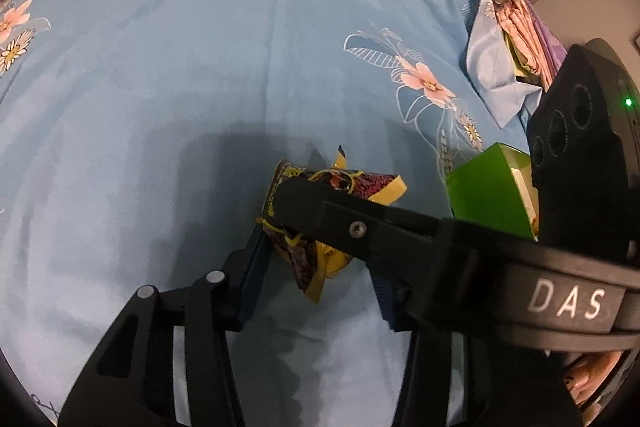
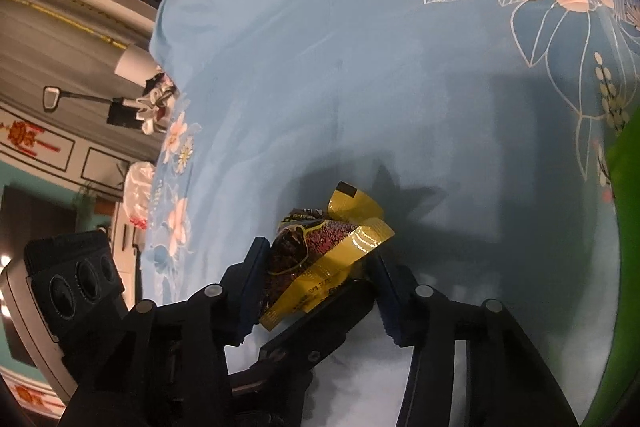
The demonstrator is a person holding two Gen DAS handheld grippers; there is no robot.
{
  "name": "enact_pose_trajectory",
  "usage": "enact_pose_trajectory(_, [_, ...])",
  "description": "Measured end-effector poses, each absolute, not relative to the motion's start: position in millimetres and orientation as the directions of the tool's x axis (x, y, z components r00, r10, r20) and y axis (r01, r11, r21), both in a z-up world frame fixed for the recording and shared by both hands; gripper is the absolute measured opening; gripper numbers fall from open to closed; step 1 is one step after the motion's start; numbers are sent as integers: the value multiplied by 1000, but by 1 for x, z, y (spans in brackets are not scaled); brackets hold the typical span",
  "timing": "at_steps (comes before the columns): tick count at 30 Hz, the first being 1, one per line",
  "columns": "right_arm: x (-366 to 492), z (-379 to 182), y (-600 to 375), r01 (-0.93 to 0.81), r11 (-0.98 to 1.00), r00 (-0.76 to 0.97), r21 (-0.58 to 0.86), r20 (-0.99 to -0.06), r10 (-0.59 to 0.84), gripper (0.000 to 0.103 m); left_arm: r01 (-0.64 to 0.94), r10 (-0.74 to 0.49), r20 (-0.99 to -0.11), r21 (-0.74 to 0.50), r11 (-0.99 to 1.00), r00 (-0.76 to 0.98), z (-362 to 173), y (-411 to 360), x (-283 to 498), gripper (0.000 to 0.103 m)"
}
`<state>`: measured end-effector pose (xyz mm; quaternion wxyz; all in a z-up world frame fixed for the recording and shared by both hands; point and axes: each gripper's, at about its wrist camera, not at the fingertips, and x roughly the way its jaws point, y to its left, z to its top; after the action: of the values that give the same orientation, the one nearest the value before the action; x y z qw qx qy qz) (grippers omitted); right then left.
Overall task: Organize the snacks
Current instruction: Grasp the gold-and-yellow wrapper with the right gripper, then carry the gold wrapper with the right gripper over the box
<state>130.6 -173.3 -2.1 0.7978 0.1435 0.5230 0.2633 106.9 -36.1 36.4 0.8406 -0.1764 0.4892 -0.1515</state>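
Note:
A crumpled yellow and dark red snack packet (image 1: 308, 243) lies on the blue flowered bedsheet (image 1: 160, 67). In the left wrist view it sits between my left gripper's (image 1: 316, 267) fingers, which stand apart; the right gripper's arm crosses over it. In the right wrist view the same packet (image 2: 320, 259) sits between my right gripper's (image 2: 316, 287) blue pads; the left pad (image 2: 252, 287) touches it. The left gripper's finger reaches in under it. A green box (image 1: 488, 195) stands just right of the packet, open at one end.
The green box also shows at the right edge of the right wrist view (image 2: 624, 267). Folded blue and patterned bedding (image 1: 508, 47) is piled at the far right. The bed's left edge (image 2: 160, 147) drops off to a room with furniture.

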Motion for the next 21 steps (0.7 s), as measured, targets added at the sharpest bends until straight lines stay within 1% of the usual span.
enact_pose_trajectory(10, [95, 30, -182, -318, 788, 391, 527, -684, 616, 51, 146, -404, -734, -391, 909, 546, 72, -42, 80, 45])
enact_pose_trajectory(21, [36, 67, -202, -365, 784, 484, 503, -617, 621, 51, 232, -423, -670, -359, 904, 611, 107, -57, 34, 46])
